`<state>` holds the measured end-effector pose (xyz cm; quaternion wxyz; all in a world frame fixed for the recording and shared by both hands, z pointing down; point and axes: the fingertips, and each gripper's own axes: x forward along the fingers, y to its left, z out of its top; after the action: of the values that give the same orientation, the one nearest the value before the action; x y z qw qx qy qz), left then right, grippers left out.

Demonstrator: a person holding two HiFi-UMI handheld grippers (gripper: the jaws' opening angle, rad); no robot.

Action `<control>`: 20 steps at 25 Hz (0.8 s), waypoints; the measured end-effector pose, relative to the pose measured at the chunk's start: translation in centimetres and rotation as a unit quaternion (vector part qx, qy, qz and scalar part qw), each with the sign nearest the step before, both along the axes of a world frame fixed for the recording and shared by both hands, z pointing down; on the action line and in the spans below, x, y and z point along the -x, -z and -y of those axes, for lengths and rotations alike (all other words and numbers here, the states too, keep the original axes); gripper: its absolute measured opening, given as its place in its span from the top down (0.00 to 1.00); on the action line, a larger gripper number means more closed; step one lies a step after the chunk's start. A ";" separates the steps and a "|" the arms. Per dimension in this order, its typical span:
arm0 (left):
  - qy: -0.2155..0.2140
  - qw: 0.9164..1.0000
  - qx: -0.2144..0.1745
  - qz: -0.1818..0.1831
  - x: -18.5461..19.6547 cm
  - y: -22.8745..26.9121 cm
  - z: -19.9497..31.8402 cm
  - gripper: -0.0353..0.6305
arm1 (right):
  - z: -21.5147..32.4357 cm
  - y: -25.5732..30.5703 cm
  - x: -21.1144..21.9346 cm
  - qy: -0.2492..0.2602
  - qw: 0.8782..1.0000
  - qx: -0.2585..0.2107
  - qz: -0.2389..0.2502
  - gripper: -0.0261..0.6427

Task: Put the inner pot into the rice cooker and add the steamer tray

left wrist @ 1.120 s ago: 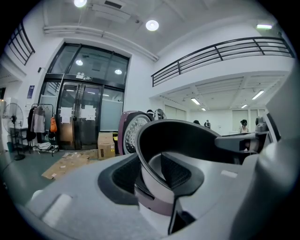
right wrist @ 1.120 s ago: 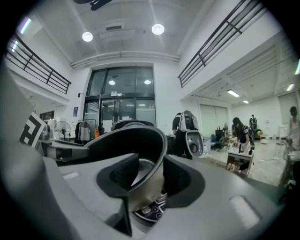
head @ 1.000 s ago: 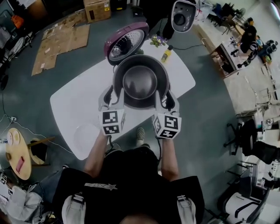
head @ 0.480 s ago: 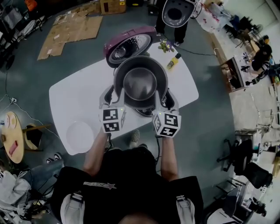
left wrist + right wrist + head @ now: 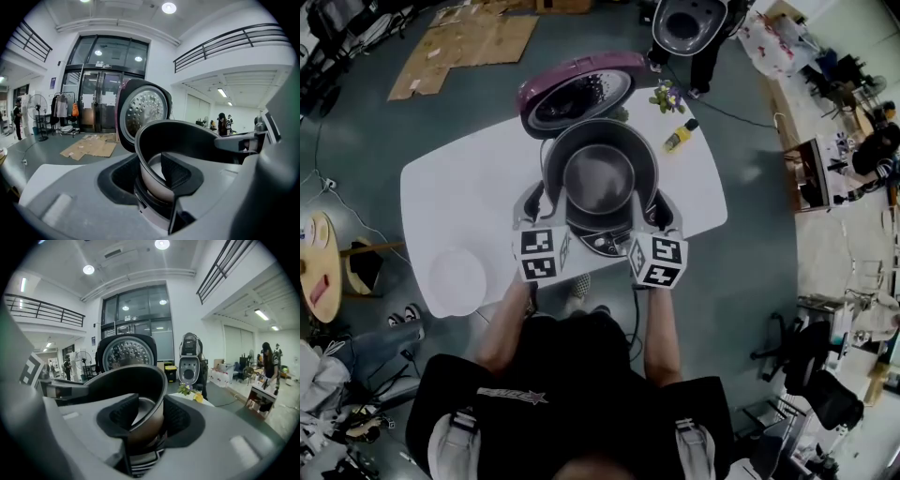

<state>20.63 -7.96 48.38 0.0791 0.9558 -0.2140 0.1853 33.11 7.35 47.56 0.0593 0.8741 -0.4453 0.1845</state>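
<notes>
Far left, at the near corner of the white table (image 5: 469,187), sits a pale round dish, by the look of it the steamer tray (image 5: 457,279), lying flat and well apart from everything else. Nothing touches it.

Moving in, the left gripper (image 5: 534,202) is clamped on the near-left rim of the inner pot (image 5: 600,176), the pot's wall pinched between its pads. The pot is upright, mouth up, directly over the well of the rice cooker (image 5: 606,244), with its base down among the cooker's inner rings. Whether it is fully seated, I cannot tell. That is the line that matters: pot axis vertical, squarely above the opening, so the way in looks straight down.

Behind it the purple lid (image 5: 572,92) stands thrown back, clear of the path.

On the other side, the right gripper (image 5: 652,208) bites the near-right rim in the same way, wall between its pads.

Further right, a yellow bottle (image 5: 680,137) and a small bunch of flowers (image 5: 666,96) stand beyond the cooker, out of the way. For the tray, the left gripper is the nearer one.
</notes>
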 end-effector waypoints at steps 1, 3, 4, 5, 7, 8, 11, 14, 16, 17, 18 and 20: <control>0.003 1.000 0.002 0.003 -0.2 -0.2 0.0 0.71 | 0.1 -0.3 -0.3 0.003 1.000 0.005 0.004 0.72; 0.008 1.000 0.005 0.009 -0.5 -0.8 0.0 0.71 | 0.2 -1.2 -0.8 0.009 1.000 0.020 0.013 0.72; 0.011 1.000 0.008 0.013 -0.7 -1.3 -0.1 0.71 | 0.3 -1.7 -1.0 0.011 0.999 0.027 0.019 0.72; 0.013 1.000 0.012 0.016 -0.8 -1.7 -0.1 0.71 | 0.3 -2.1 -1.3 0.014 0.999 0.034 0.024 0.72; 0.018 0.999 0.019 0.022 -1.1 -2.3 0.0 0.71 | 0.5 -2.8 -1.7 0.021 0.998 0.047 0.030 0.72; 0.021 0.999 0.021 0.026 -1.3 -2.6 0.1 0.71 | 0.6 -3.0 -1.9 0.025 0.998 0.054 0.033 0.72; 0.027 0.999 0.025 0.036 -1.9 -3.3 0.4 0.71 | 1.0 -3.6 -2.5 0.039 0.996 0.069 0.043 0.72; 0.033 0.998 0.035 0.043 -2.3 -3.9 0.5 0.71 | 1.2 -4.5 -3.1 0.050 0.993 0.093 0.057 0.72; 0.035 0.997 0.041 0.050 -2.4 -4.4 0.7 0.71 | 1.5 -5.2 -3.3 0.059 0.989 0.114 0.068 0.72; 0.036 0.997 0.045 0.053 -2.5 -4.6 0.8 0.71 | 1.6 -5.5 -3.4 0.064 0.988 0.122 0.074 0.72; 0.037 0.997 0.049 0.057 -2.5 -4.9 0.9 0.71 | 1.8 -5.8 -3.5 0.068 0.986 0.129 0.080 0.72; 0.038 0.996 0.054 0.065 -2.5 -5.3 1.0 0.71 | 2.0 -6.3 -3.5 0.075 0.983 0.142 0.087 0.72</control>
<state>23.14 -9.00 53.72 0.1237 0.9273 -0.2440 0.2556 36.57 5.31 53.82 0.1572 0.8018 -0.4820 0.3164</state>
